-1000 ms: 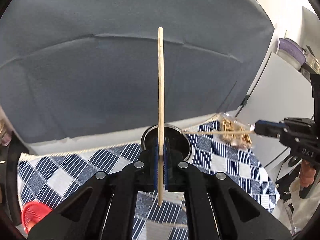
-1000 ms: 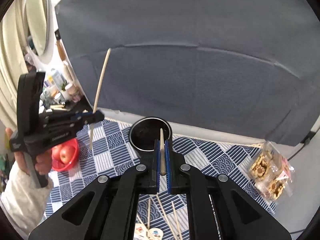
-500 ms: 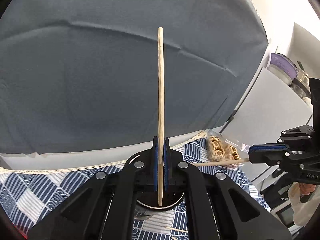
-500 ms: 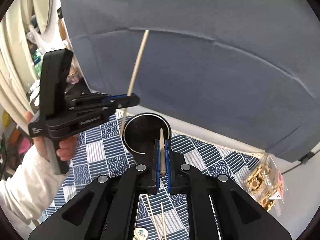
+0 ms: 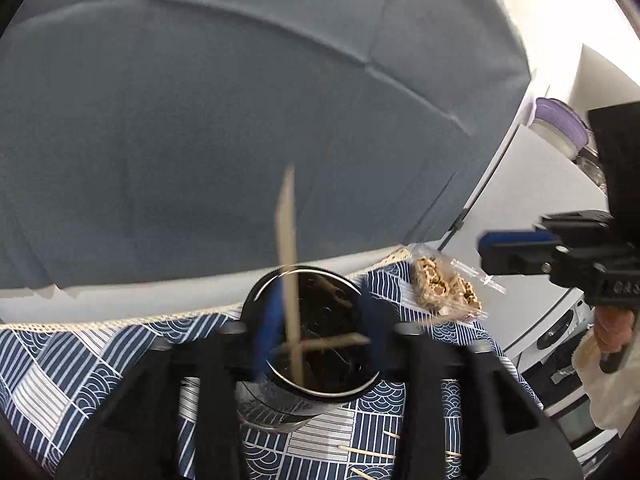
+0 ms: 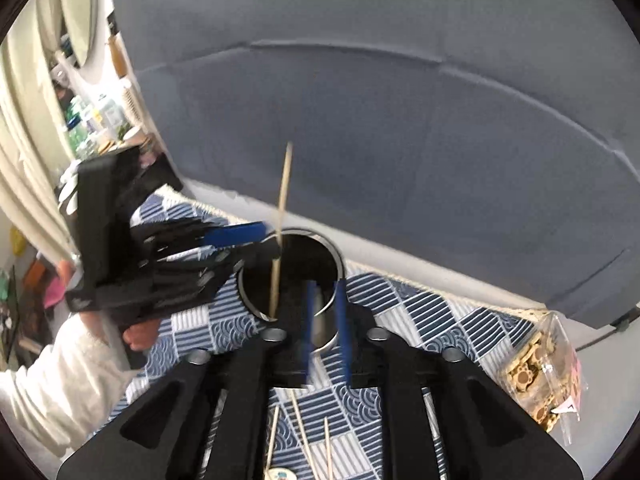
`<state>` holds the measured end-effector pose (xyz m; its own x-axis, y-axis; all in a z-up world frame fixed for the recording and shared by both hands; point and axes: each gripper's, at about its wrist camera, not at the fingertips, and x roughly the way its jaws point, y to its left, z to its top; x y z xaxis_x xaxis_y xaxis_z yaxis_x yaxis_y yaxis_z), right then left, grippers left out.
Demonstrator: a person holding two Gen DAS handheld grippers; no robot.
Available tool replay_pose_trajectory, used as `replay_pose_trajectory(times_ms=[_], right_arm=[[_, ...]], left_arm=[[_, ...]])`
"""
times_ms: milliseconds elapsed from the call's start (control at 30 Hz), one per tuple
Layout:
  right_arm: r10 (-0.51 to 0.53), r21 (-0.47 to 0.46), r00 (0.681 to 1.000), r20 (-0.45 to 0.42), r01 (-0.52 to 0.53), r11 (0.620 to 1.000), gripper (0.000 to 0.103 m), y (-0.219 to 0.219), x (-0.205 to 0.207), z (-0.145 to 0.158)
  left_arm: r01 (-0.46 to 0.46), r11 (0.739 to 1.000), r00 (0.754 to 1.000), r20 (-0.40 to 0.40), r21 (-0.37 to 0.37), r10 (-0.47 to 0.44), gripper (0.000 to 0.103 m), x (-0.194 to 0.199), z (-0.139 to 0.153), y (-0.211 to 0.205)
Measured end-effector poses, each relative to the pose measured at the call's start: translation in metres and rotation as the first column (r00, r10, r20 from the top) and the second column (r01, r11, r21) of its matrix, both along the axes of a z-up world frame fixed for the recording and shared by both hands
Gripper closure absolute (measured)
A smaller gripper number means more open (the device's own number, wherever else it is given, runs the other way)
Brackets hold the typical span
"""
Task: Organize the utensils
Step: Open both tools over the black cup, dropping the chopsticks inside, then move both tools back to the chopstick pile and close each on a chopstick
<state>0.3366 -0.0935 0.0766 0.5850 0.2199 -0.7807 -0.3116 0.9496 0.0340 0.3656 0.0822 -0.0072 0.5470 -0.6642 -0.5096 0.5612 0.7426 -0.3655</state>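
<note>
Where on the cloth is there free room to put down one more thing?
Free: the tablecloth between the steel cup and the snack bag. Crowded: in front of the cup, where loose chopsticks lie.

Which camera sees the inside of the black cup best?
The left wrist view: it looks down into the black cup, showing chopsticks inside. The right wrist view shows the cup more from the side, partly hidden behind both tools.

Partial embossed lettering found on body of right gripper [image 5: 516,250] in left wrist view, reading roughly "DAS"; blurred, first letter uncertain. Printed mark on white label of snack bag [image 6: 548,376] too small to read. No other legible text.
</note>
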Motion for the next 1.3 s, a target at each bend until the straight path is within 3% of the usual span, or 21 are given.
replay_pose_trajectory(times_ms=[33, 100, 267, 333, 500, 933, 1300], right_arm=[[-0.016, 0.012, 1.000, 0.018, 0.016, 1.000, 0.055, -0.003, -0.002, 0.003], [-0.031, 0.025, 0.999, 0.036, 0.030, 0.999, 0.047, -0.009, -0.005, 0.010], [-0.049, 0.014, 0.997, 0.061, 0.048, 0.999, 0.028, -0.016, -0.020, 0.015], [-0.057, 0.005, 0.995, 0.079, 0.056, 0.998, 0.019, -0.017, -0.030, 0.013], [-0.052, 0.005, 0.994, 0.093, 0.052, 0.999, 0.017, -0.017, -0.063, 0.006], [-0.095, -0.028, 0.995, 0.044, 0.096, 0.995, 0.016, -0.025, -0.127, -0.025], [-0.098, -0.038, 0.995, -0.017, 0.097, 0.995, 0.016, -0.037, -0.143, -0.058]], left_arm=[[-0.006, 1.000, 1.000, 0.010, -0.001, 0.006, 0.043, -0.004, 0.003, 0.003], [-0.013, 1.000, 1.000, 0.021, 0.009, 0.013, 0.039, -0.012, 0.008, 0.008], [-0.049, 0.995, 0.999, 0.021, 0.081, 0.047, 0.015, -0.026, 0.014, 0.012], [-0.065, 0.992, 0.998, 0.017, 0.112, 0.064, 0.011, -0.035, 0.014, 0.015], [-0.075, 0.978, 0.997, 0.018, 0.195, 0.073, 0.008, -0.052, 0.008, 0.016], [-0.045, 0.967, 0.993, -0.092, 0.250, 0.070, 0.006, -0.102, -0.023, 0.020], [-0.035, 0.937, 0.984, -0.152, 0.347, 0.094, 0.006, -0.124, -0.050, 0.013]])
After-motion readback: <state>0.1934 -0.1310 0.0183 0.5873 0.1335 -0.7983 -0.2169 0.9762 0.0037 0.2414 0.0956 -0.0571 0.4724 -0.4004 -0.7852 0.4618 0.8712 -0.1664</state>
